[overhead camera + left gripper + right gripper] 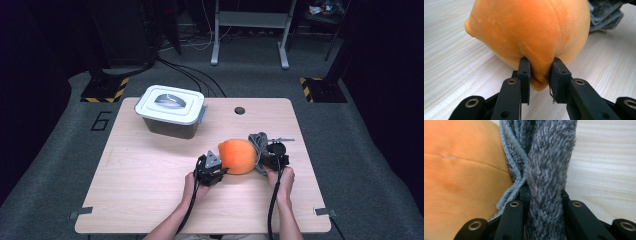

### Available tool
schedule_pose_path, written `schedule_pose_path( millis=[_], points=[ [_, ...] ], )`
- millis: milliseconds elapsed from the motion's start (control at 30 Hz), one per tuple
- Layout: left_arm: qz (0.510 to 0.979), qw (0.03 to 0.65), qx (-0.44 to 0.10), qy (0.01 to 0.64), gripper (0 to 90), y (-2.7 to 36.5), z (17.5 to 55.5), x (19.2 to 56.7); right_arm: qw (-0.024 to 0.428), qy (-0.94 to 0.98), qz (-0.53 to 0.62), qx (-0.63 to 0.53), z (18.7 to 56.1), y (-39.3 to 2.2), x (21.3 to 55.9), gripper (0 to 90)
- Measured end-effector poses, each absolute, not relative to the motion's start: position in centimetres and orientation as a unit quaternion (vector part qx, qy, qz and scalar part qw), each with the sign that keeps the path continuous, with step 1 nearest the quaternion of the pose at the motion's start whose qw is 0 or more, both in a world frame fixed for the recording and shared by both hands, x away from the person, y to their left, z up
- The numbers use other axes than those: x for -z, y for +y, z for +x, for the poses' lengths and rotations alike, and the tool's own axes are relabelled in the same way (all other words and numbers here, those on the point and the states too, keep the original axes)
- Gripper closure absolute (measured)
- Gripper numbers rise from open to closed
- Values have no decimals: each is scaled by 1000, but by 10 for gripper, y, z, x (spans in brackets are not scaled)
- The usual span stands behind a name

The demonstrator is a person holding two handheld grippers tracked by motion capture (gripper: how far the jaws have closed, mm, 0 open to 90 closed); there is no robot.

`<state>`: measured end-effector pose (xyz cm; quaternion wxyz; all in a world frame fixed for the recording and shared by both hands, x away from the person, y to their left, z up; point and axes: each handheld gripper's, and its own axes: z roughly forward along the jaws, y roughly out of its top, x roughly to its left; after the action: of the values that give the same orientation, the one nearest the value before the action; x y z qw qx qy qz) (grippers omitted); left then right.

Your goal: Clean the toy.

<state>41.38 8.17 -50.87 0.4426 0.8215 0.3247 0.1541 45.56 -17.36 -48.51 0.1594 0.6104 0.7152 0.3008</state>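
Left gripper (539, 75) pinches a fold of the round orange plush cushion (238, 156), anchoring it on the table. Right gripper (541, 195), at cushion's far side, clamps the bunched grey fleece cloth (546, 170), prob. to control it against the cushion.

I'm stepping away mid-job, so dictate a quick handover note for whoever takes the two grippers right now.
Left gripper: shut, pinching a fold of the soft orange plush cushion.
Right gripper: shut on the fluffy grey towel, which is bunched against the cushion's right side.
Both lie on the light wooden table, in front of the person. The lidded grey plastic box sits at the far left, lid on.
Done: both things gripped.
Left: likely moving them; the destination cannot be told.
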Motion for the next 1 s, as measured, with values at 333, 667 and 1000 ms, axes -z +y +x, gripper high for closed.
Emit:
schedule_pose_path(
  millis=[333,667,1000],
  points=[
    [819,443,-160,327,724,83,414,508,153,714,614,-300,457,-178,493,745],
    [814,449,-162,331,724,82,413,506,179,708,562,-388,422,-168,426,743],
    [817,448,-166,324,724,81,413,503,152,745,503,-411,427,-112,415,741]
  ],
)
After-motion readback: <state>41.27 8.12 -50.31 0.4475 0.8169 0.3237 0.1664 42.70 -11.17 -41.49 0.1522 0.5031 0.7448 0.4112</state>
